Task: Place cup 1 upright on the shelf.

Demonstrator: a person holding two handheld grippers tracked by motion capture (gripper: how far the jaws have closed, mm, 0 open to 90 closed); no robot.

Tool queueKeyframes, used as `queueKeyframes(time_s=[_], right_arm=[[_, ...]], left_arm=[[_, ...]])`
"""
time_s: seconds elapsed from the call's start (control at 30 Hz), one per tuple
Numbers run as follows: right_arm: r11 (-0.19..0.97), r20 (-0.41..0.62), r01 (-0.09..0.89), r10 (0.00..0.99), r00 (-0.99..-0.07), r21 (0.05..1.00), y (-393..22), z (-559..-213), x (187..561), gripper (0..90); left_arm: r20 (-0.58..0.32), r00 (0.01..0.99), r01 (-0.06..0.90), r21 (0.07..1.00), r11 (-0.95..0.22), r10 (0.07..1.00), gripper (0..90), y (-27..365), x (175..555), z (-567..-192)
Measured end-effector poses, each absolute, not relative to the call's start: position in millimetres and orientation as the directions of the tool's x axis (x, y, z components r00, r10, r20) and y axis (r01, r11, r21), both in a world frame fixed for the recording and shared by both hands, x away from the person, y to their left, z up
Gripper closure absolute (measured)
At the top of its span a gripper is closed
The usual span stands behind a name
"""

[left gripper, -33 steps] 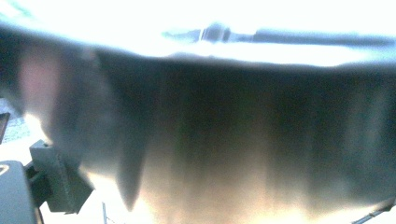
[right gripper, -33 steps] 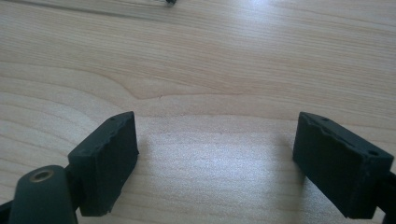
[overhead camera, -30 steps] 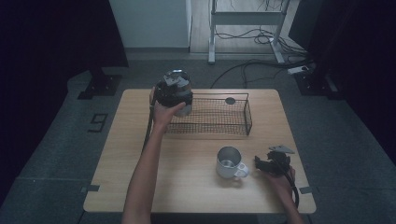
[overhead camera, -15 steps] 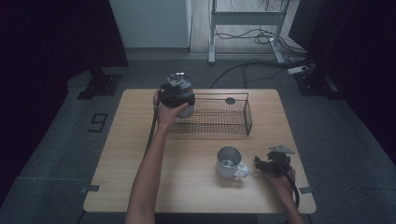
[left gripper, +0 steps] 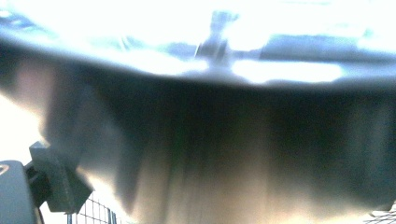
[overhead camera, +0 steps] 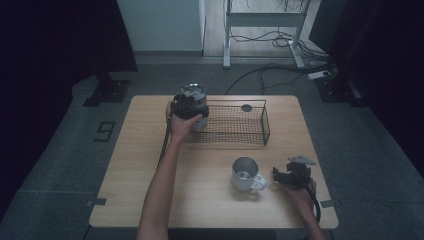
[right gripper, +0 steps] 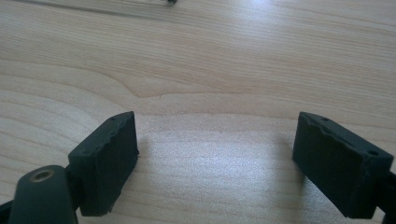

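At the left end of a black wire basket (overhead camera: 250, 131), my left gripper (overhead camera: 191, 106) points downward in the person's hand. A shiny metal cup (left gripper: 224, 140) sits blurred right up against its camera, and one pad (left gripper: 56, 179) rests on the cup's side. Under the gripper, the cup's pale side (overhead camera: 200, 124) is visible inside the basket. A second metal mug (overhead camera: 245, 174) with a white handle stands upright on the table near the front. Just right of it, my right gripper (overhead camera: 286, 176) lies low over the wood. Its jaws (right gripper: 217, 158) stand wide apart with bare table between them.
The wooden table (overhead camera: 150, 200) has cables trailing from both grippers. A small dark round spot (overhead camera: 246, 107) sits at the basket's far rim. A metal frame and floor cables lie beyond the table's far edge.
The left gripper has sunk a little with the cup toward the left end of the basket. The right gripper and the mug on the table have stayed put.
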State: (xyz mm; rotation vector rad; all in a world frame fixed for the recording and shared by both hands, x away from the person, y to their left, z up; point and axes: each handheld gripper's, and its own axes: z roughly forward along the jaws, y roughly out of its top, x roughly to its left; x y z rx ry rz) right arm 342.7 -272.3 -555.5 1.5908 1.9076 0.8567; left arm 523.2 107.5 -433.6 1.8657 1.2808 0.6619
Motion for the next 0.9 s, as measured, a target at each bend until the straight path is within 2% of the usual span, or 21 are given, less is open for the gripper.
queueKeyframes(time_s=[0.9], right_arm=[[0.115, 0.012, 0.662, 0.983, -0.185, 0.741, -272.3, -555.5, 342.7, 13.6]], left_arm=[[-0.017, 0.334, 0.584, 0.788, -0.193, 0.942, 4.1, 98.8, 536.4, -459.3]])
